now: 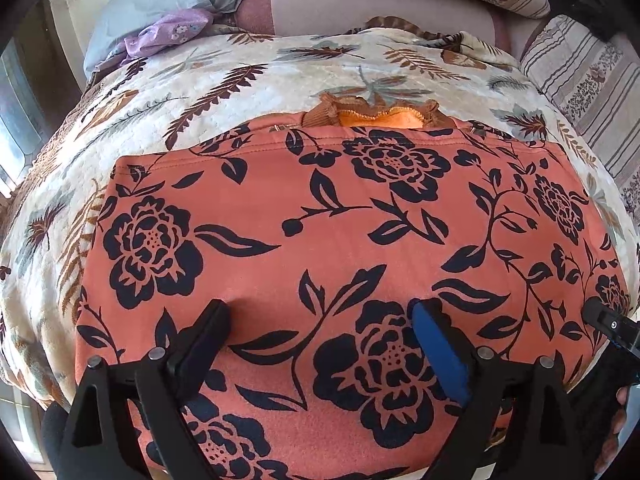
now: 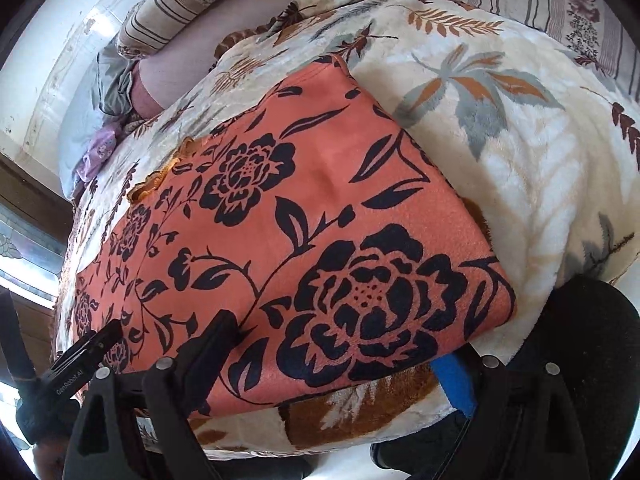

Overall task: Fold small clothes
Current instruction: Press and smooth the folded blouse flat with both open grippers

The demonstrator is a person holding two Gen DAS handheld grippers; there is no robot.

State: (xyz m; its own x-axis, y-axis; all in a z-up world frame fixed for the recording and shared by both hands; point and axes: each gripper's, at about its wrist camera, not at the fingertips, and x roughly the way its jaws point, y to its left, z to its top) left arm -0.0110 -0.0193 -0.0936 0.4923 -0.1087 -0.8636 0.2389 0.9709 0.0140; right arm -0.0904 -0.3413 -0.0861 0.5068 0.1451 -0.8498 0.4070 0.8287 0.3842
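Folded orange floral garment (image 1: 320,220) lies flat on the leaf-print blanket (image 1: 224,80), long axis across the left view. Left gripper (image 1: 320,316) stands over its near half, jaws spread and empty; right gripper (image 2: 340,344) straddles the near corner, jaws apart, nothing visibly pinched

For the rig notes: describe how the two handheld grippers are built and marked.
Both are black plastic. The left gripper has angular fingers with silver pivot pins; one finger carries a blue pad, the other a black pad. The right gripper is built the same, with a blue pad. White "GenRobot.AI" lettering marks the left unit's body.
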